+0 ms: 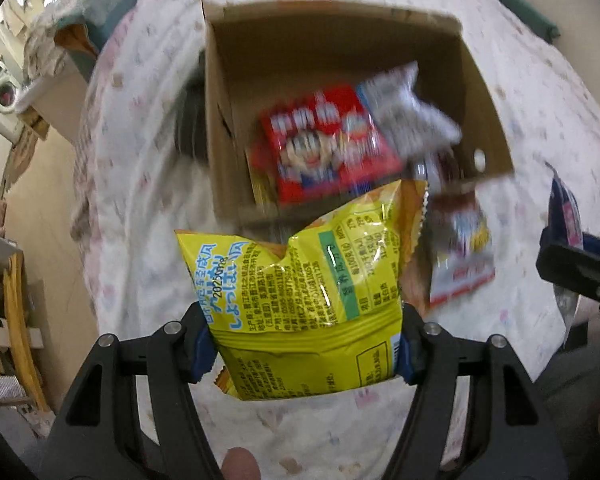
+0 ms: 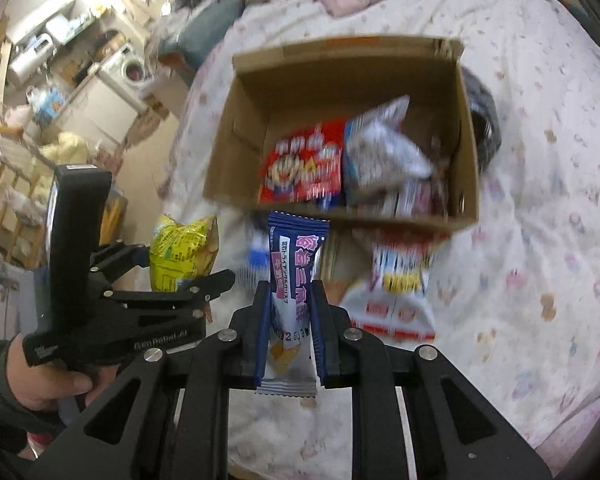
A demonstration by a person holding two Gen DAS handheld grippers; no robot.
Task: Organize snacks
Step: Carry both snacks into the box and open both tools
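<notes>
My left gripper is shut on a yellow snack bag and holds it above the bed, just short of an open cardboard box. The box holds a red snack pack and a silver-white pack. My right gripper is shut on a dark blue and white snack packet, in front of the same box. The left gripper with the yellow bag shows at the left of the right wrist view. A red and white snack pack lies on the bed by the box.
The box stands on a bed with a white flowered quilt. A dark object lies right of the box. A washing machine and cluttered shelves stand on the far left. The red and white pack also shows in the left wrist view.
</notes>
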